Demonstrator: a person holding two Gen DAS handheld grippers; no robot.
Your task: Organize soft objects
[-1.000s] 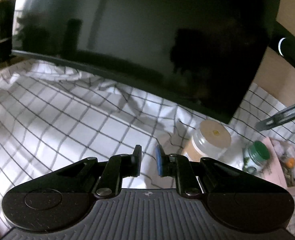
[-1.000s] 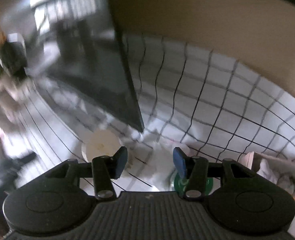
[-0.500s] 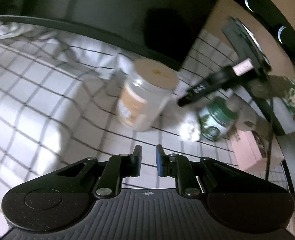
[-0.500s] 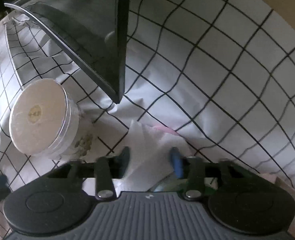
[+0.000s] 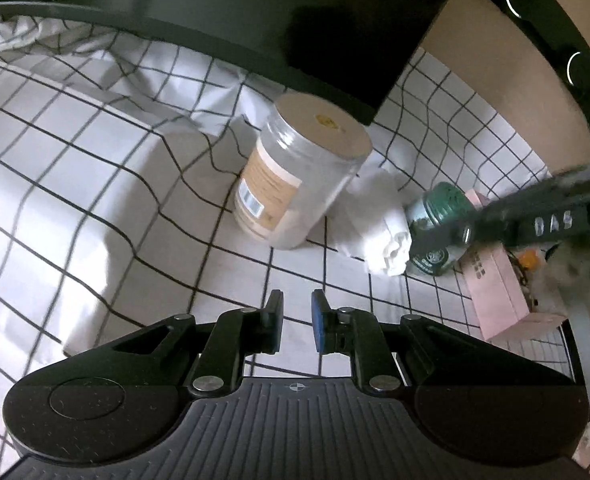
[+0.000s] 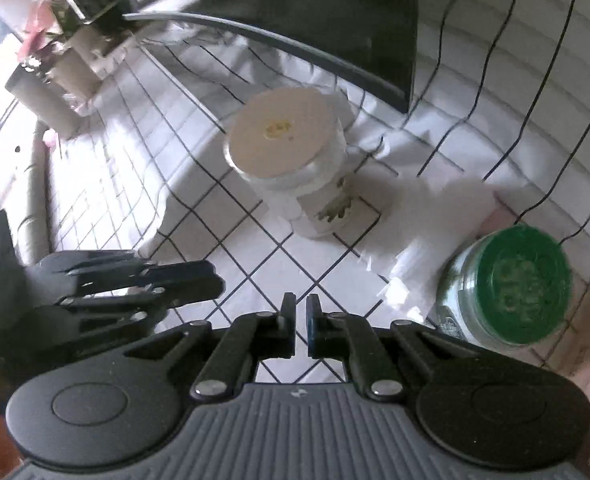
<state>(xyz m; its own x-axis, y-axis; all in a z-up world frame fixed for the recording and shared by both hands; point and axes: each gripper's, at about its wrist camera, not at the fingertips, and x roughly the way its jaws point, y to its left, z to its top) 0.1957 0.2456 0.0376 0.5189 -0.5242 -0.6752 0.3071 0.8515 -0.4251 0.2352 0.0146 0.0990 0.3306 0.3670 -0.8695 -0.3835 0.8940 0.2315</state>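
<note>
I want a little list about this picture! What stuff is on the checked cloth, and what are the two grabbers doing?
surface: checked cloth, wrinkled
big jar: upright, pale lid
green jar: upright, green lid
white cloth: crumpled, lying between the two jars
pink box: beside the green jar
screen: dark, behind the jars
left gripper: nearly shut, a narrow gap, nothing between the jaws
right gripper: jaws have just been closing, now shut, nothing in them

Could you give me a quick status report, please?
Right gripper just closed, empty. Left gripper narrow gap, empty. Rolled white cloth untouched between clear jar and green-lidded jar.
</note>
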